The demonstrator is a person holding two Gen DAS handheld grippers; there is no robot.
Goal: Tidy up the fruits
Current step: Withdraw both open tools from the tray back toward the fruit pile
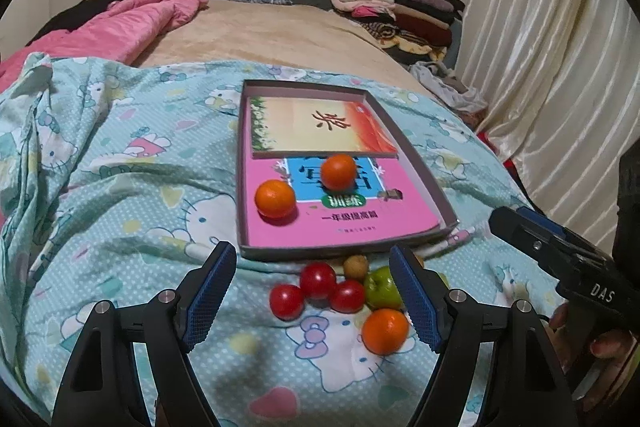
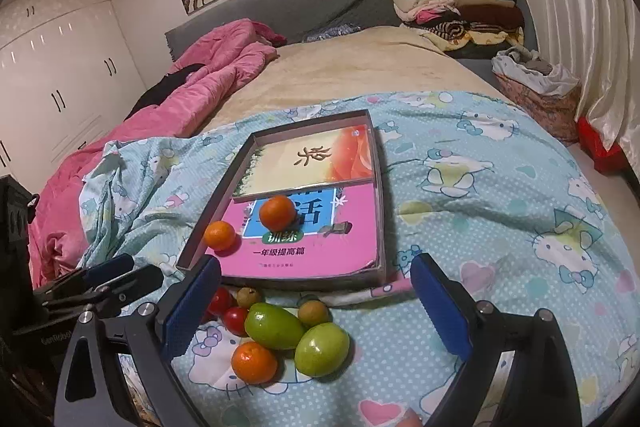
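A shallow cardboard box [image 1: 241, 167] [image 2: 381, 211] lined with books lies on the Hello Kitty blanket and holds two oranges [image 1: 276, 199] [image 1: 338, 171] [image 2: 219, 235] [image 2: 277, 213]. In front of it lies a loose cluster: three red tomatoes [image 1: 318, 279], a third orange [image 1: 385, 331] [image 2: 254, 363], two green fruits [image 2: 274, 325] [image 2: 322, 349] and small brown fruits [image 1: 356, 265] [image 2: 314, 311]. My left gripper [image 1: 313, 250] hovers open just short of the cluster, touching nothing. My right gripper [image 2: 316, 261] is open too, above the same pile from the right, and shows side-on [image 1: 508, 221] in the left wrist view.
A pink quilt [image 1: 132, 7] is heaped at the far left of the bed. Folded clothes [image 2: 460, 7] are stacked at the headboard. White curtains [image 1: 560, 67] hang on the right, with a bag of cloth [image 2: 536, 87] below. Wardrobes [image 2: 60, 67] stand on the left.
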